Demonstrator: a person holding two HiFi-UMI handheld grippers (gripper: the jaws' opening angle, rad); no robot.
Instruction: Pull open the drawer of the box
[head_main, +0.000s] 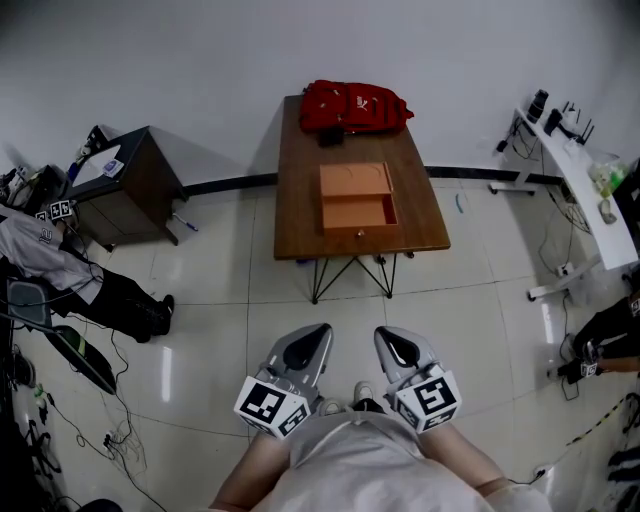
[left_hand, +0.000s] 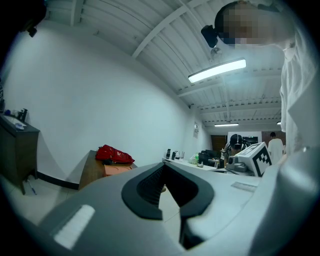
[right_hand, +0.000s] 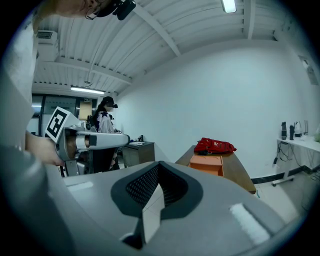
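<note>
An orange box (head_main: 356, 181) lies on the wooden table (head_main: 298, 180), its drawer (head_main: 358, 213) slid out toward the table's near edge with a small knob (head_main: 360, 233) on the front. From the gripper views the box (left_hand: 118, 170) (right_hand: 212, 164) is small and far off. My left gripper (head_main: 321, 331) (left_hand: 163, 166) and right gripper (head_main: 386, 334) (right_hand: 159, 164) hang close to my body above the tiled floor, well short of the table. Both are shut with nothing between the jaws.
A red backpack (head_main: 353, 106) lies at the table's far end behind the box. A dark cabinet (head_main: 128, 185) stands at the left, a white desk (head_main: 585, 190) at the right. A seated person (head_main: 60, 265) and floor cables (head_main: 100, 420) are at the left.
</note>
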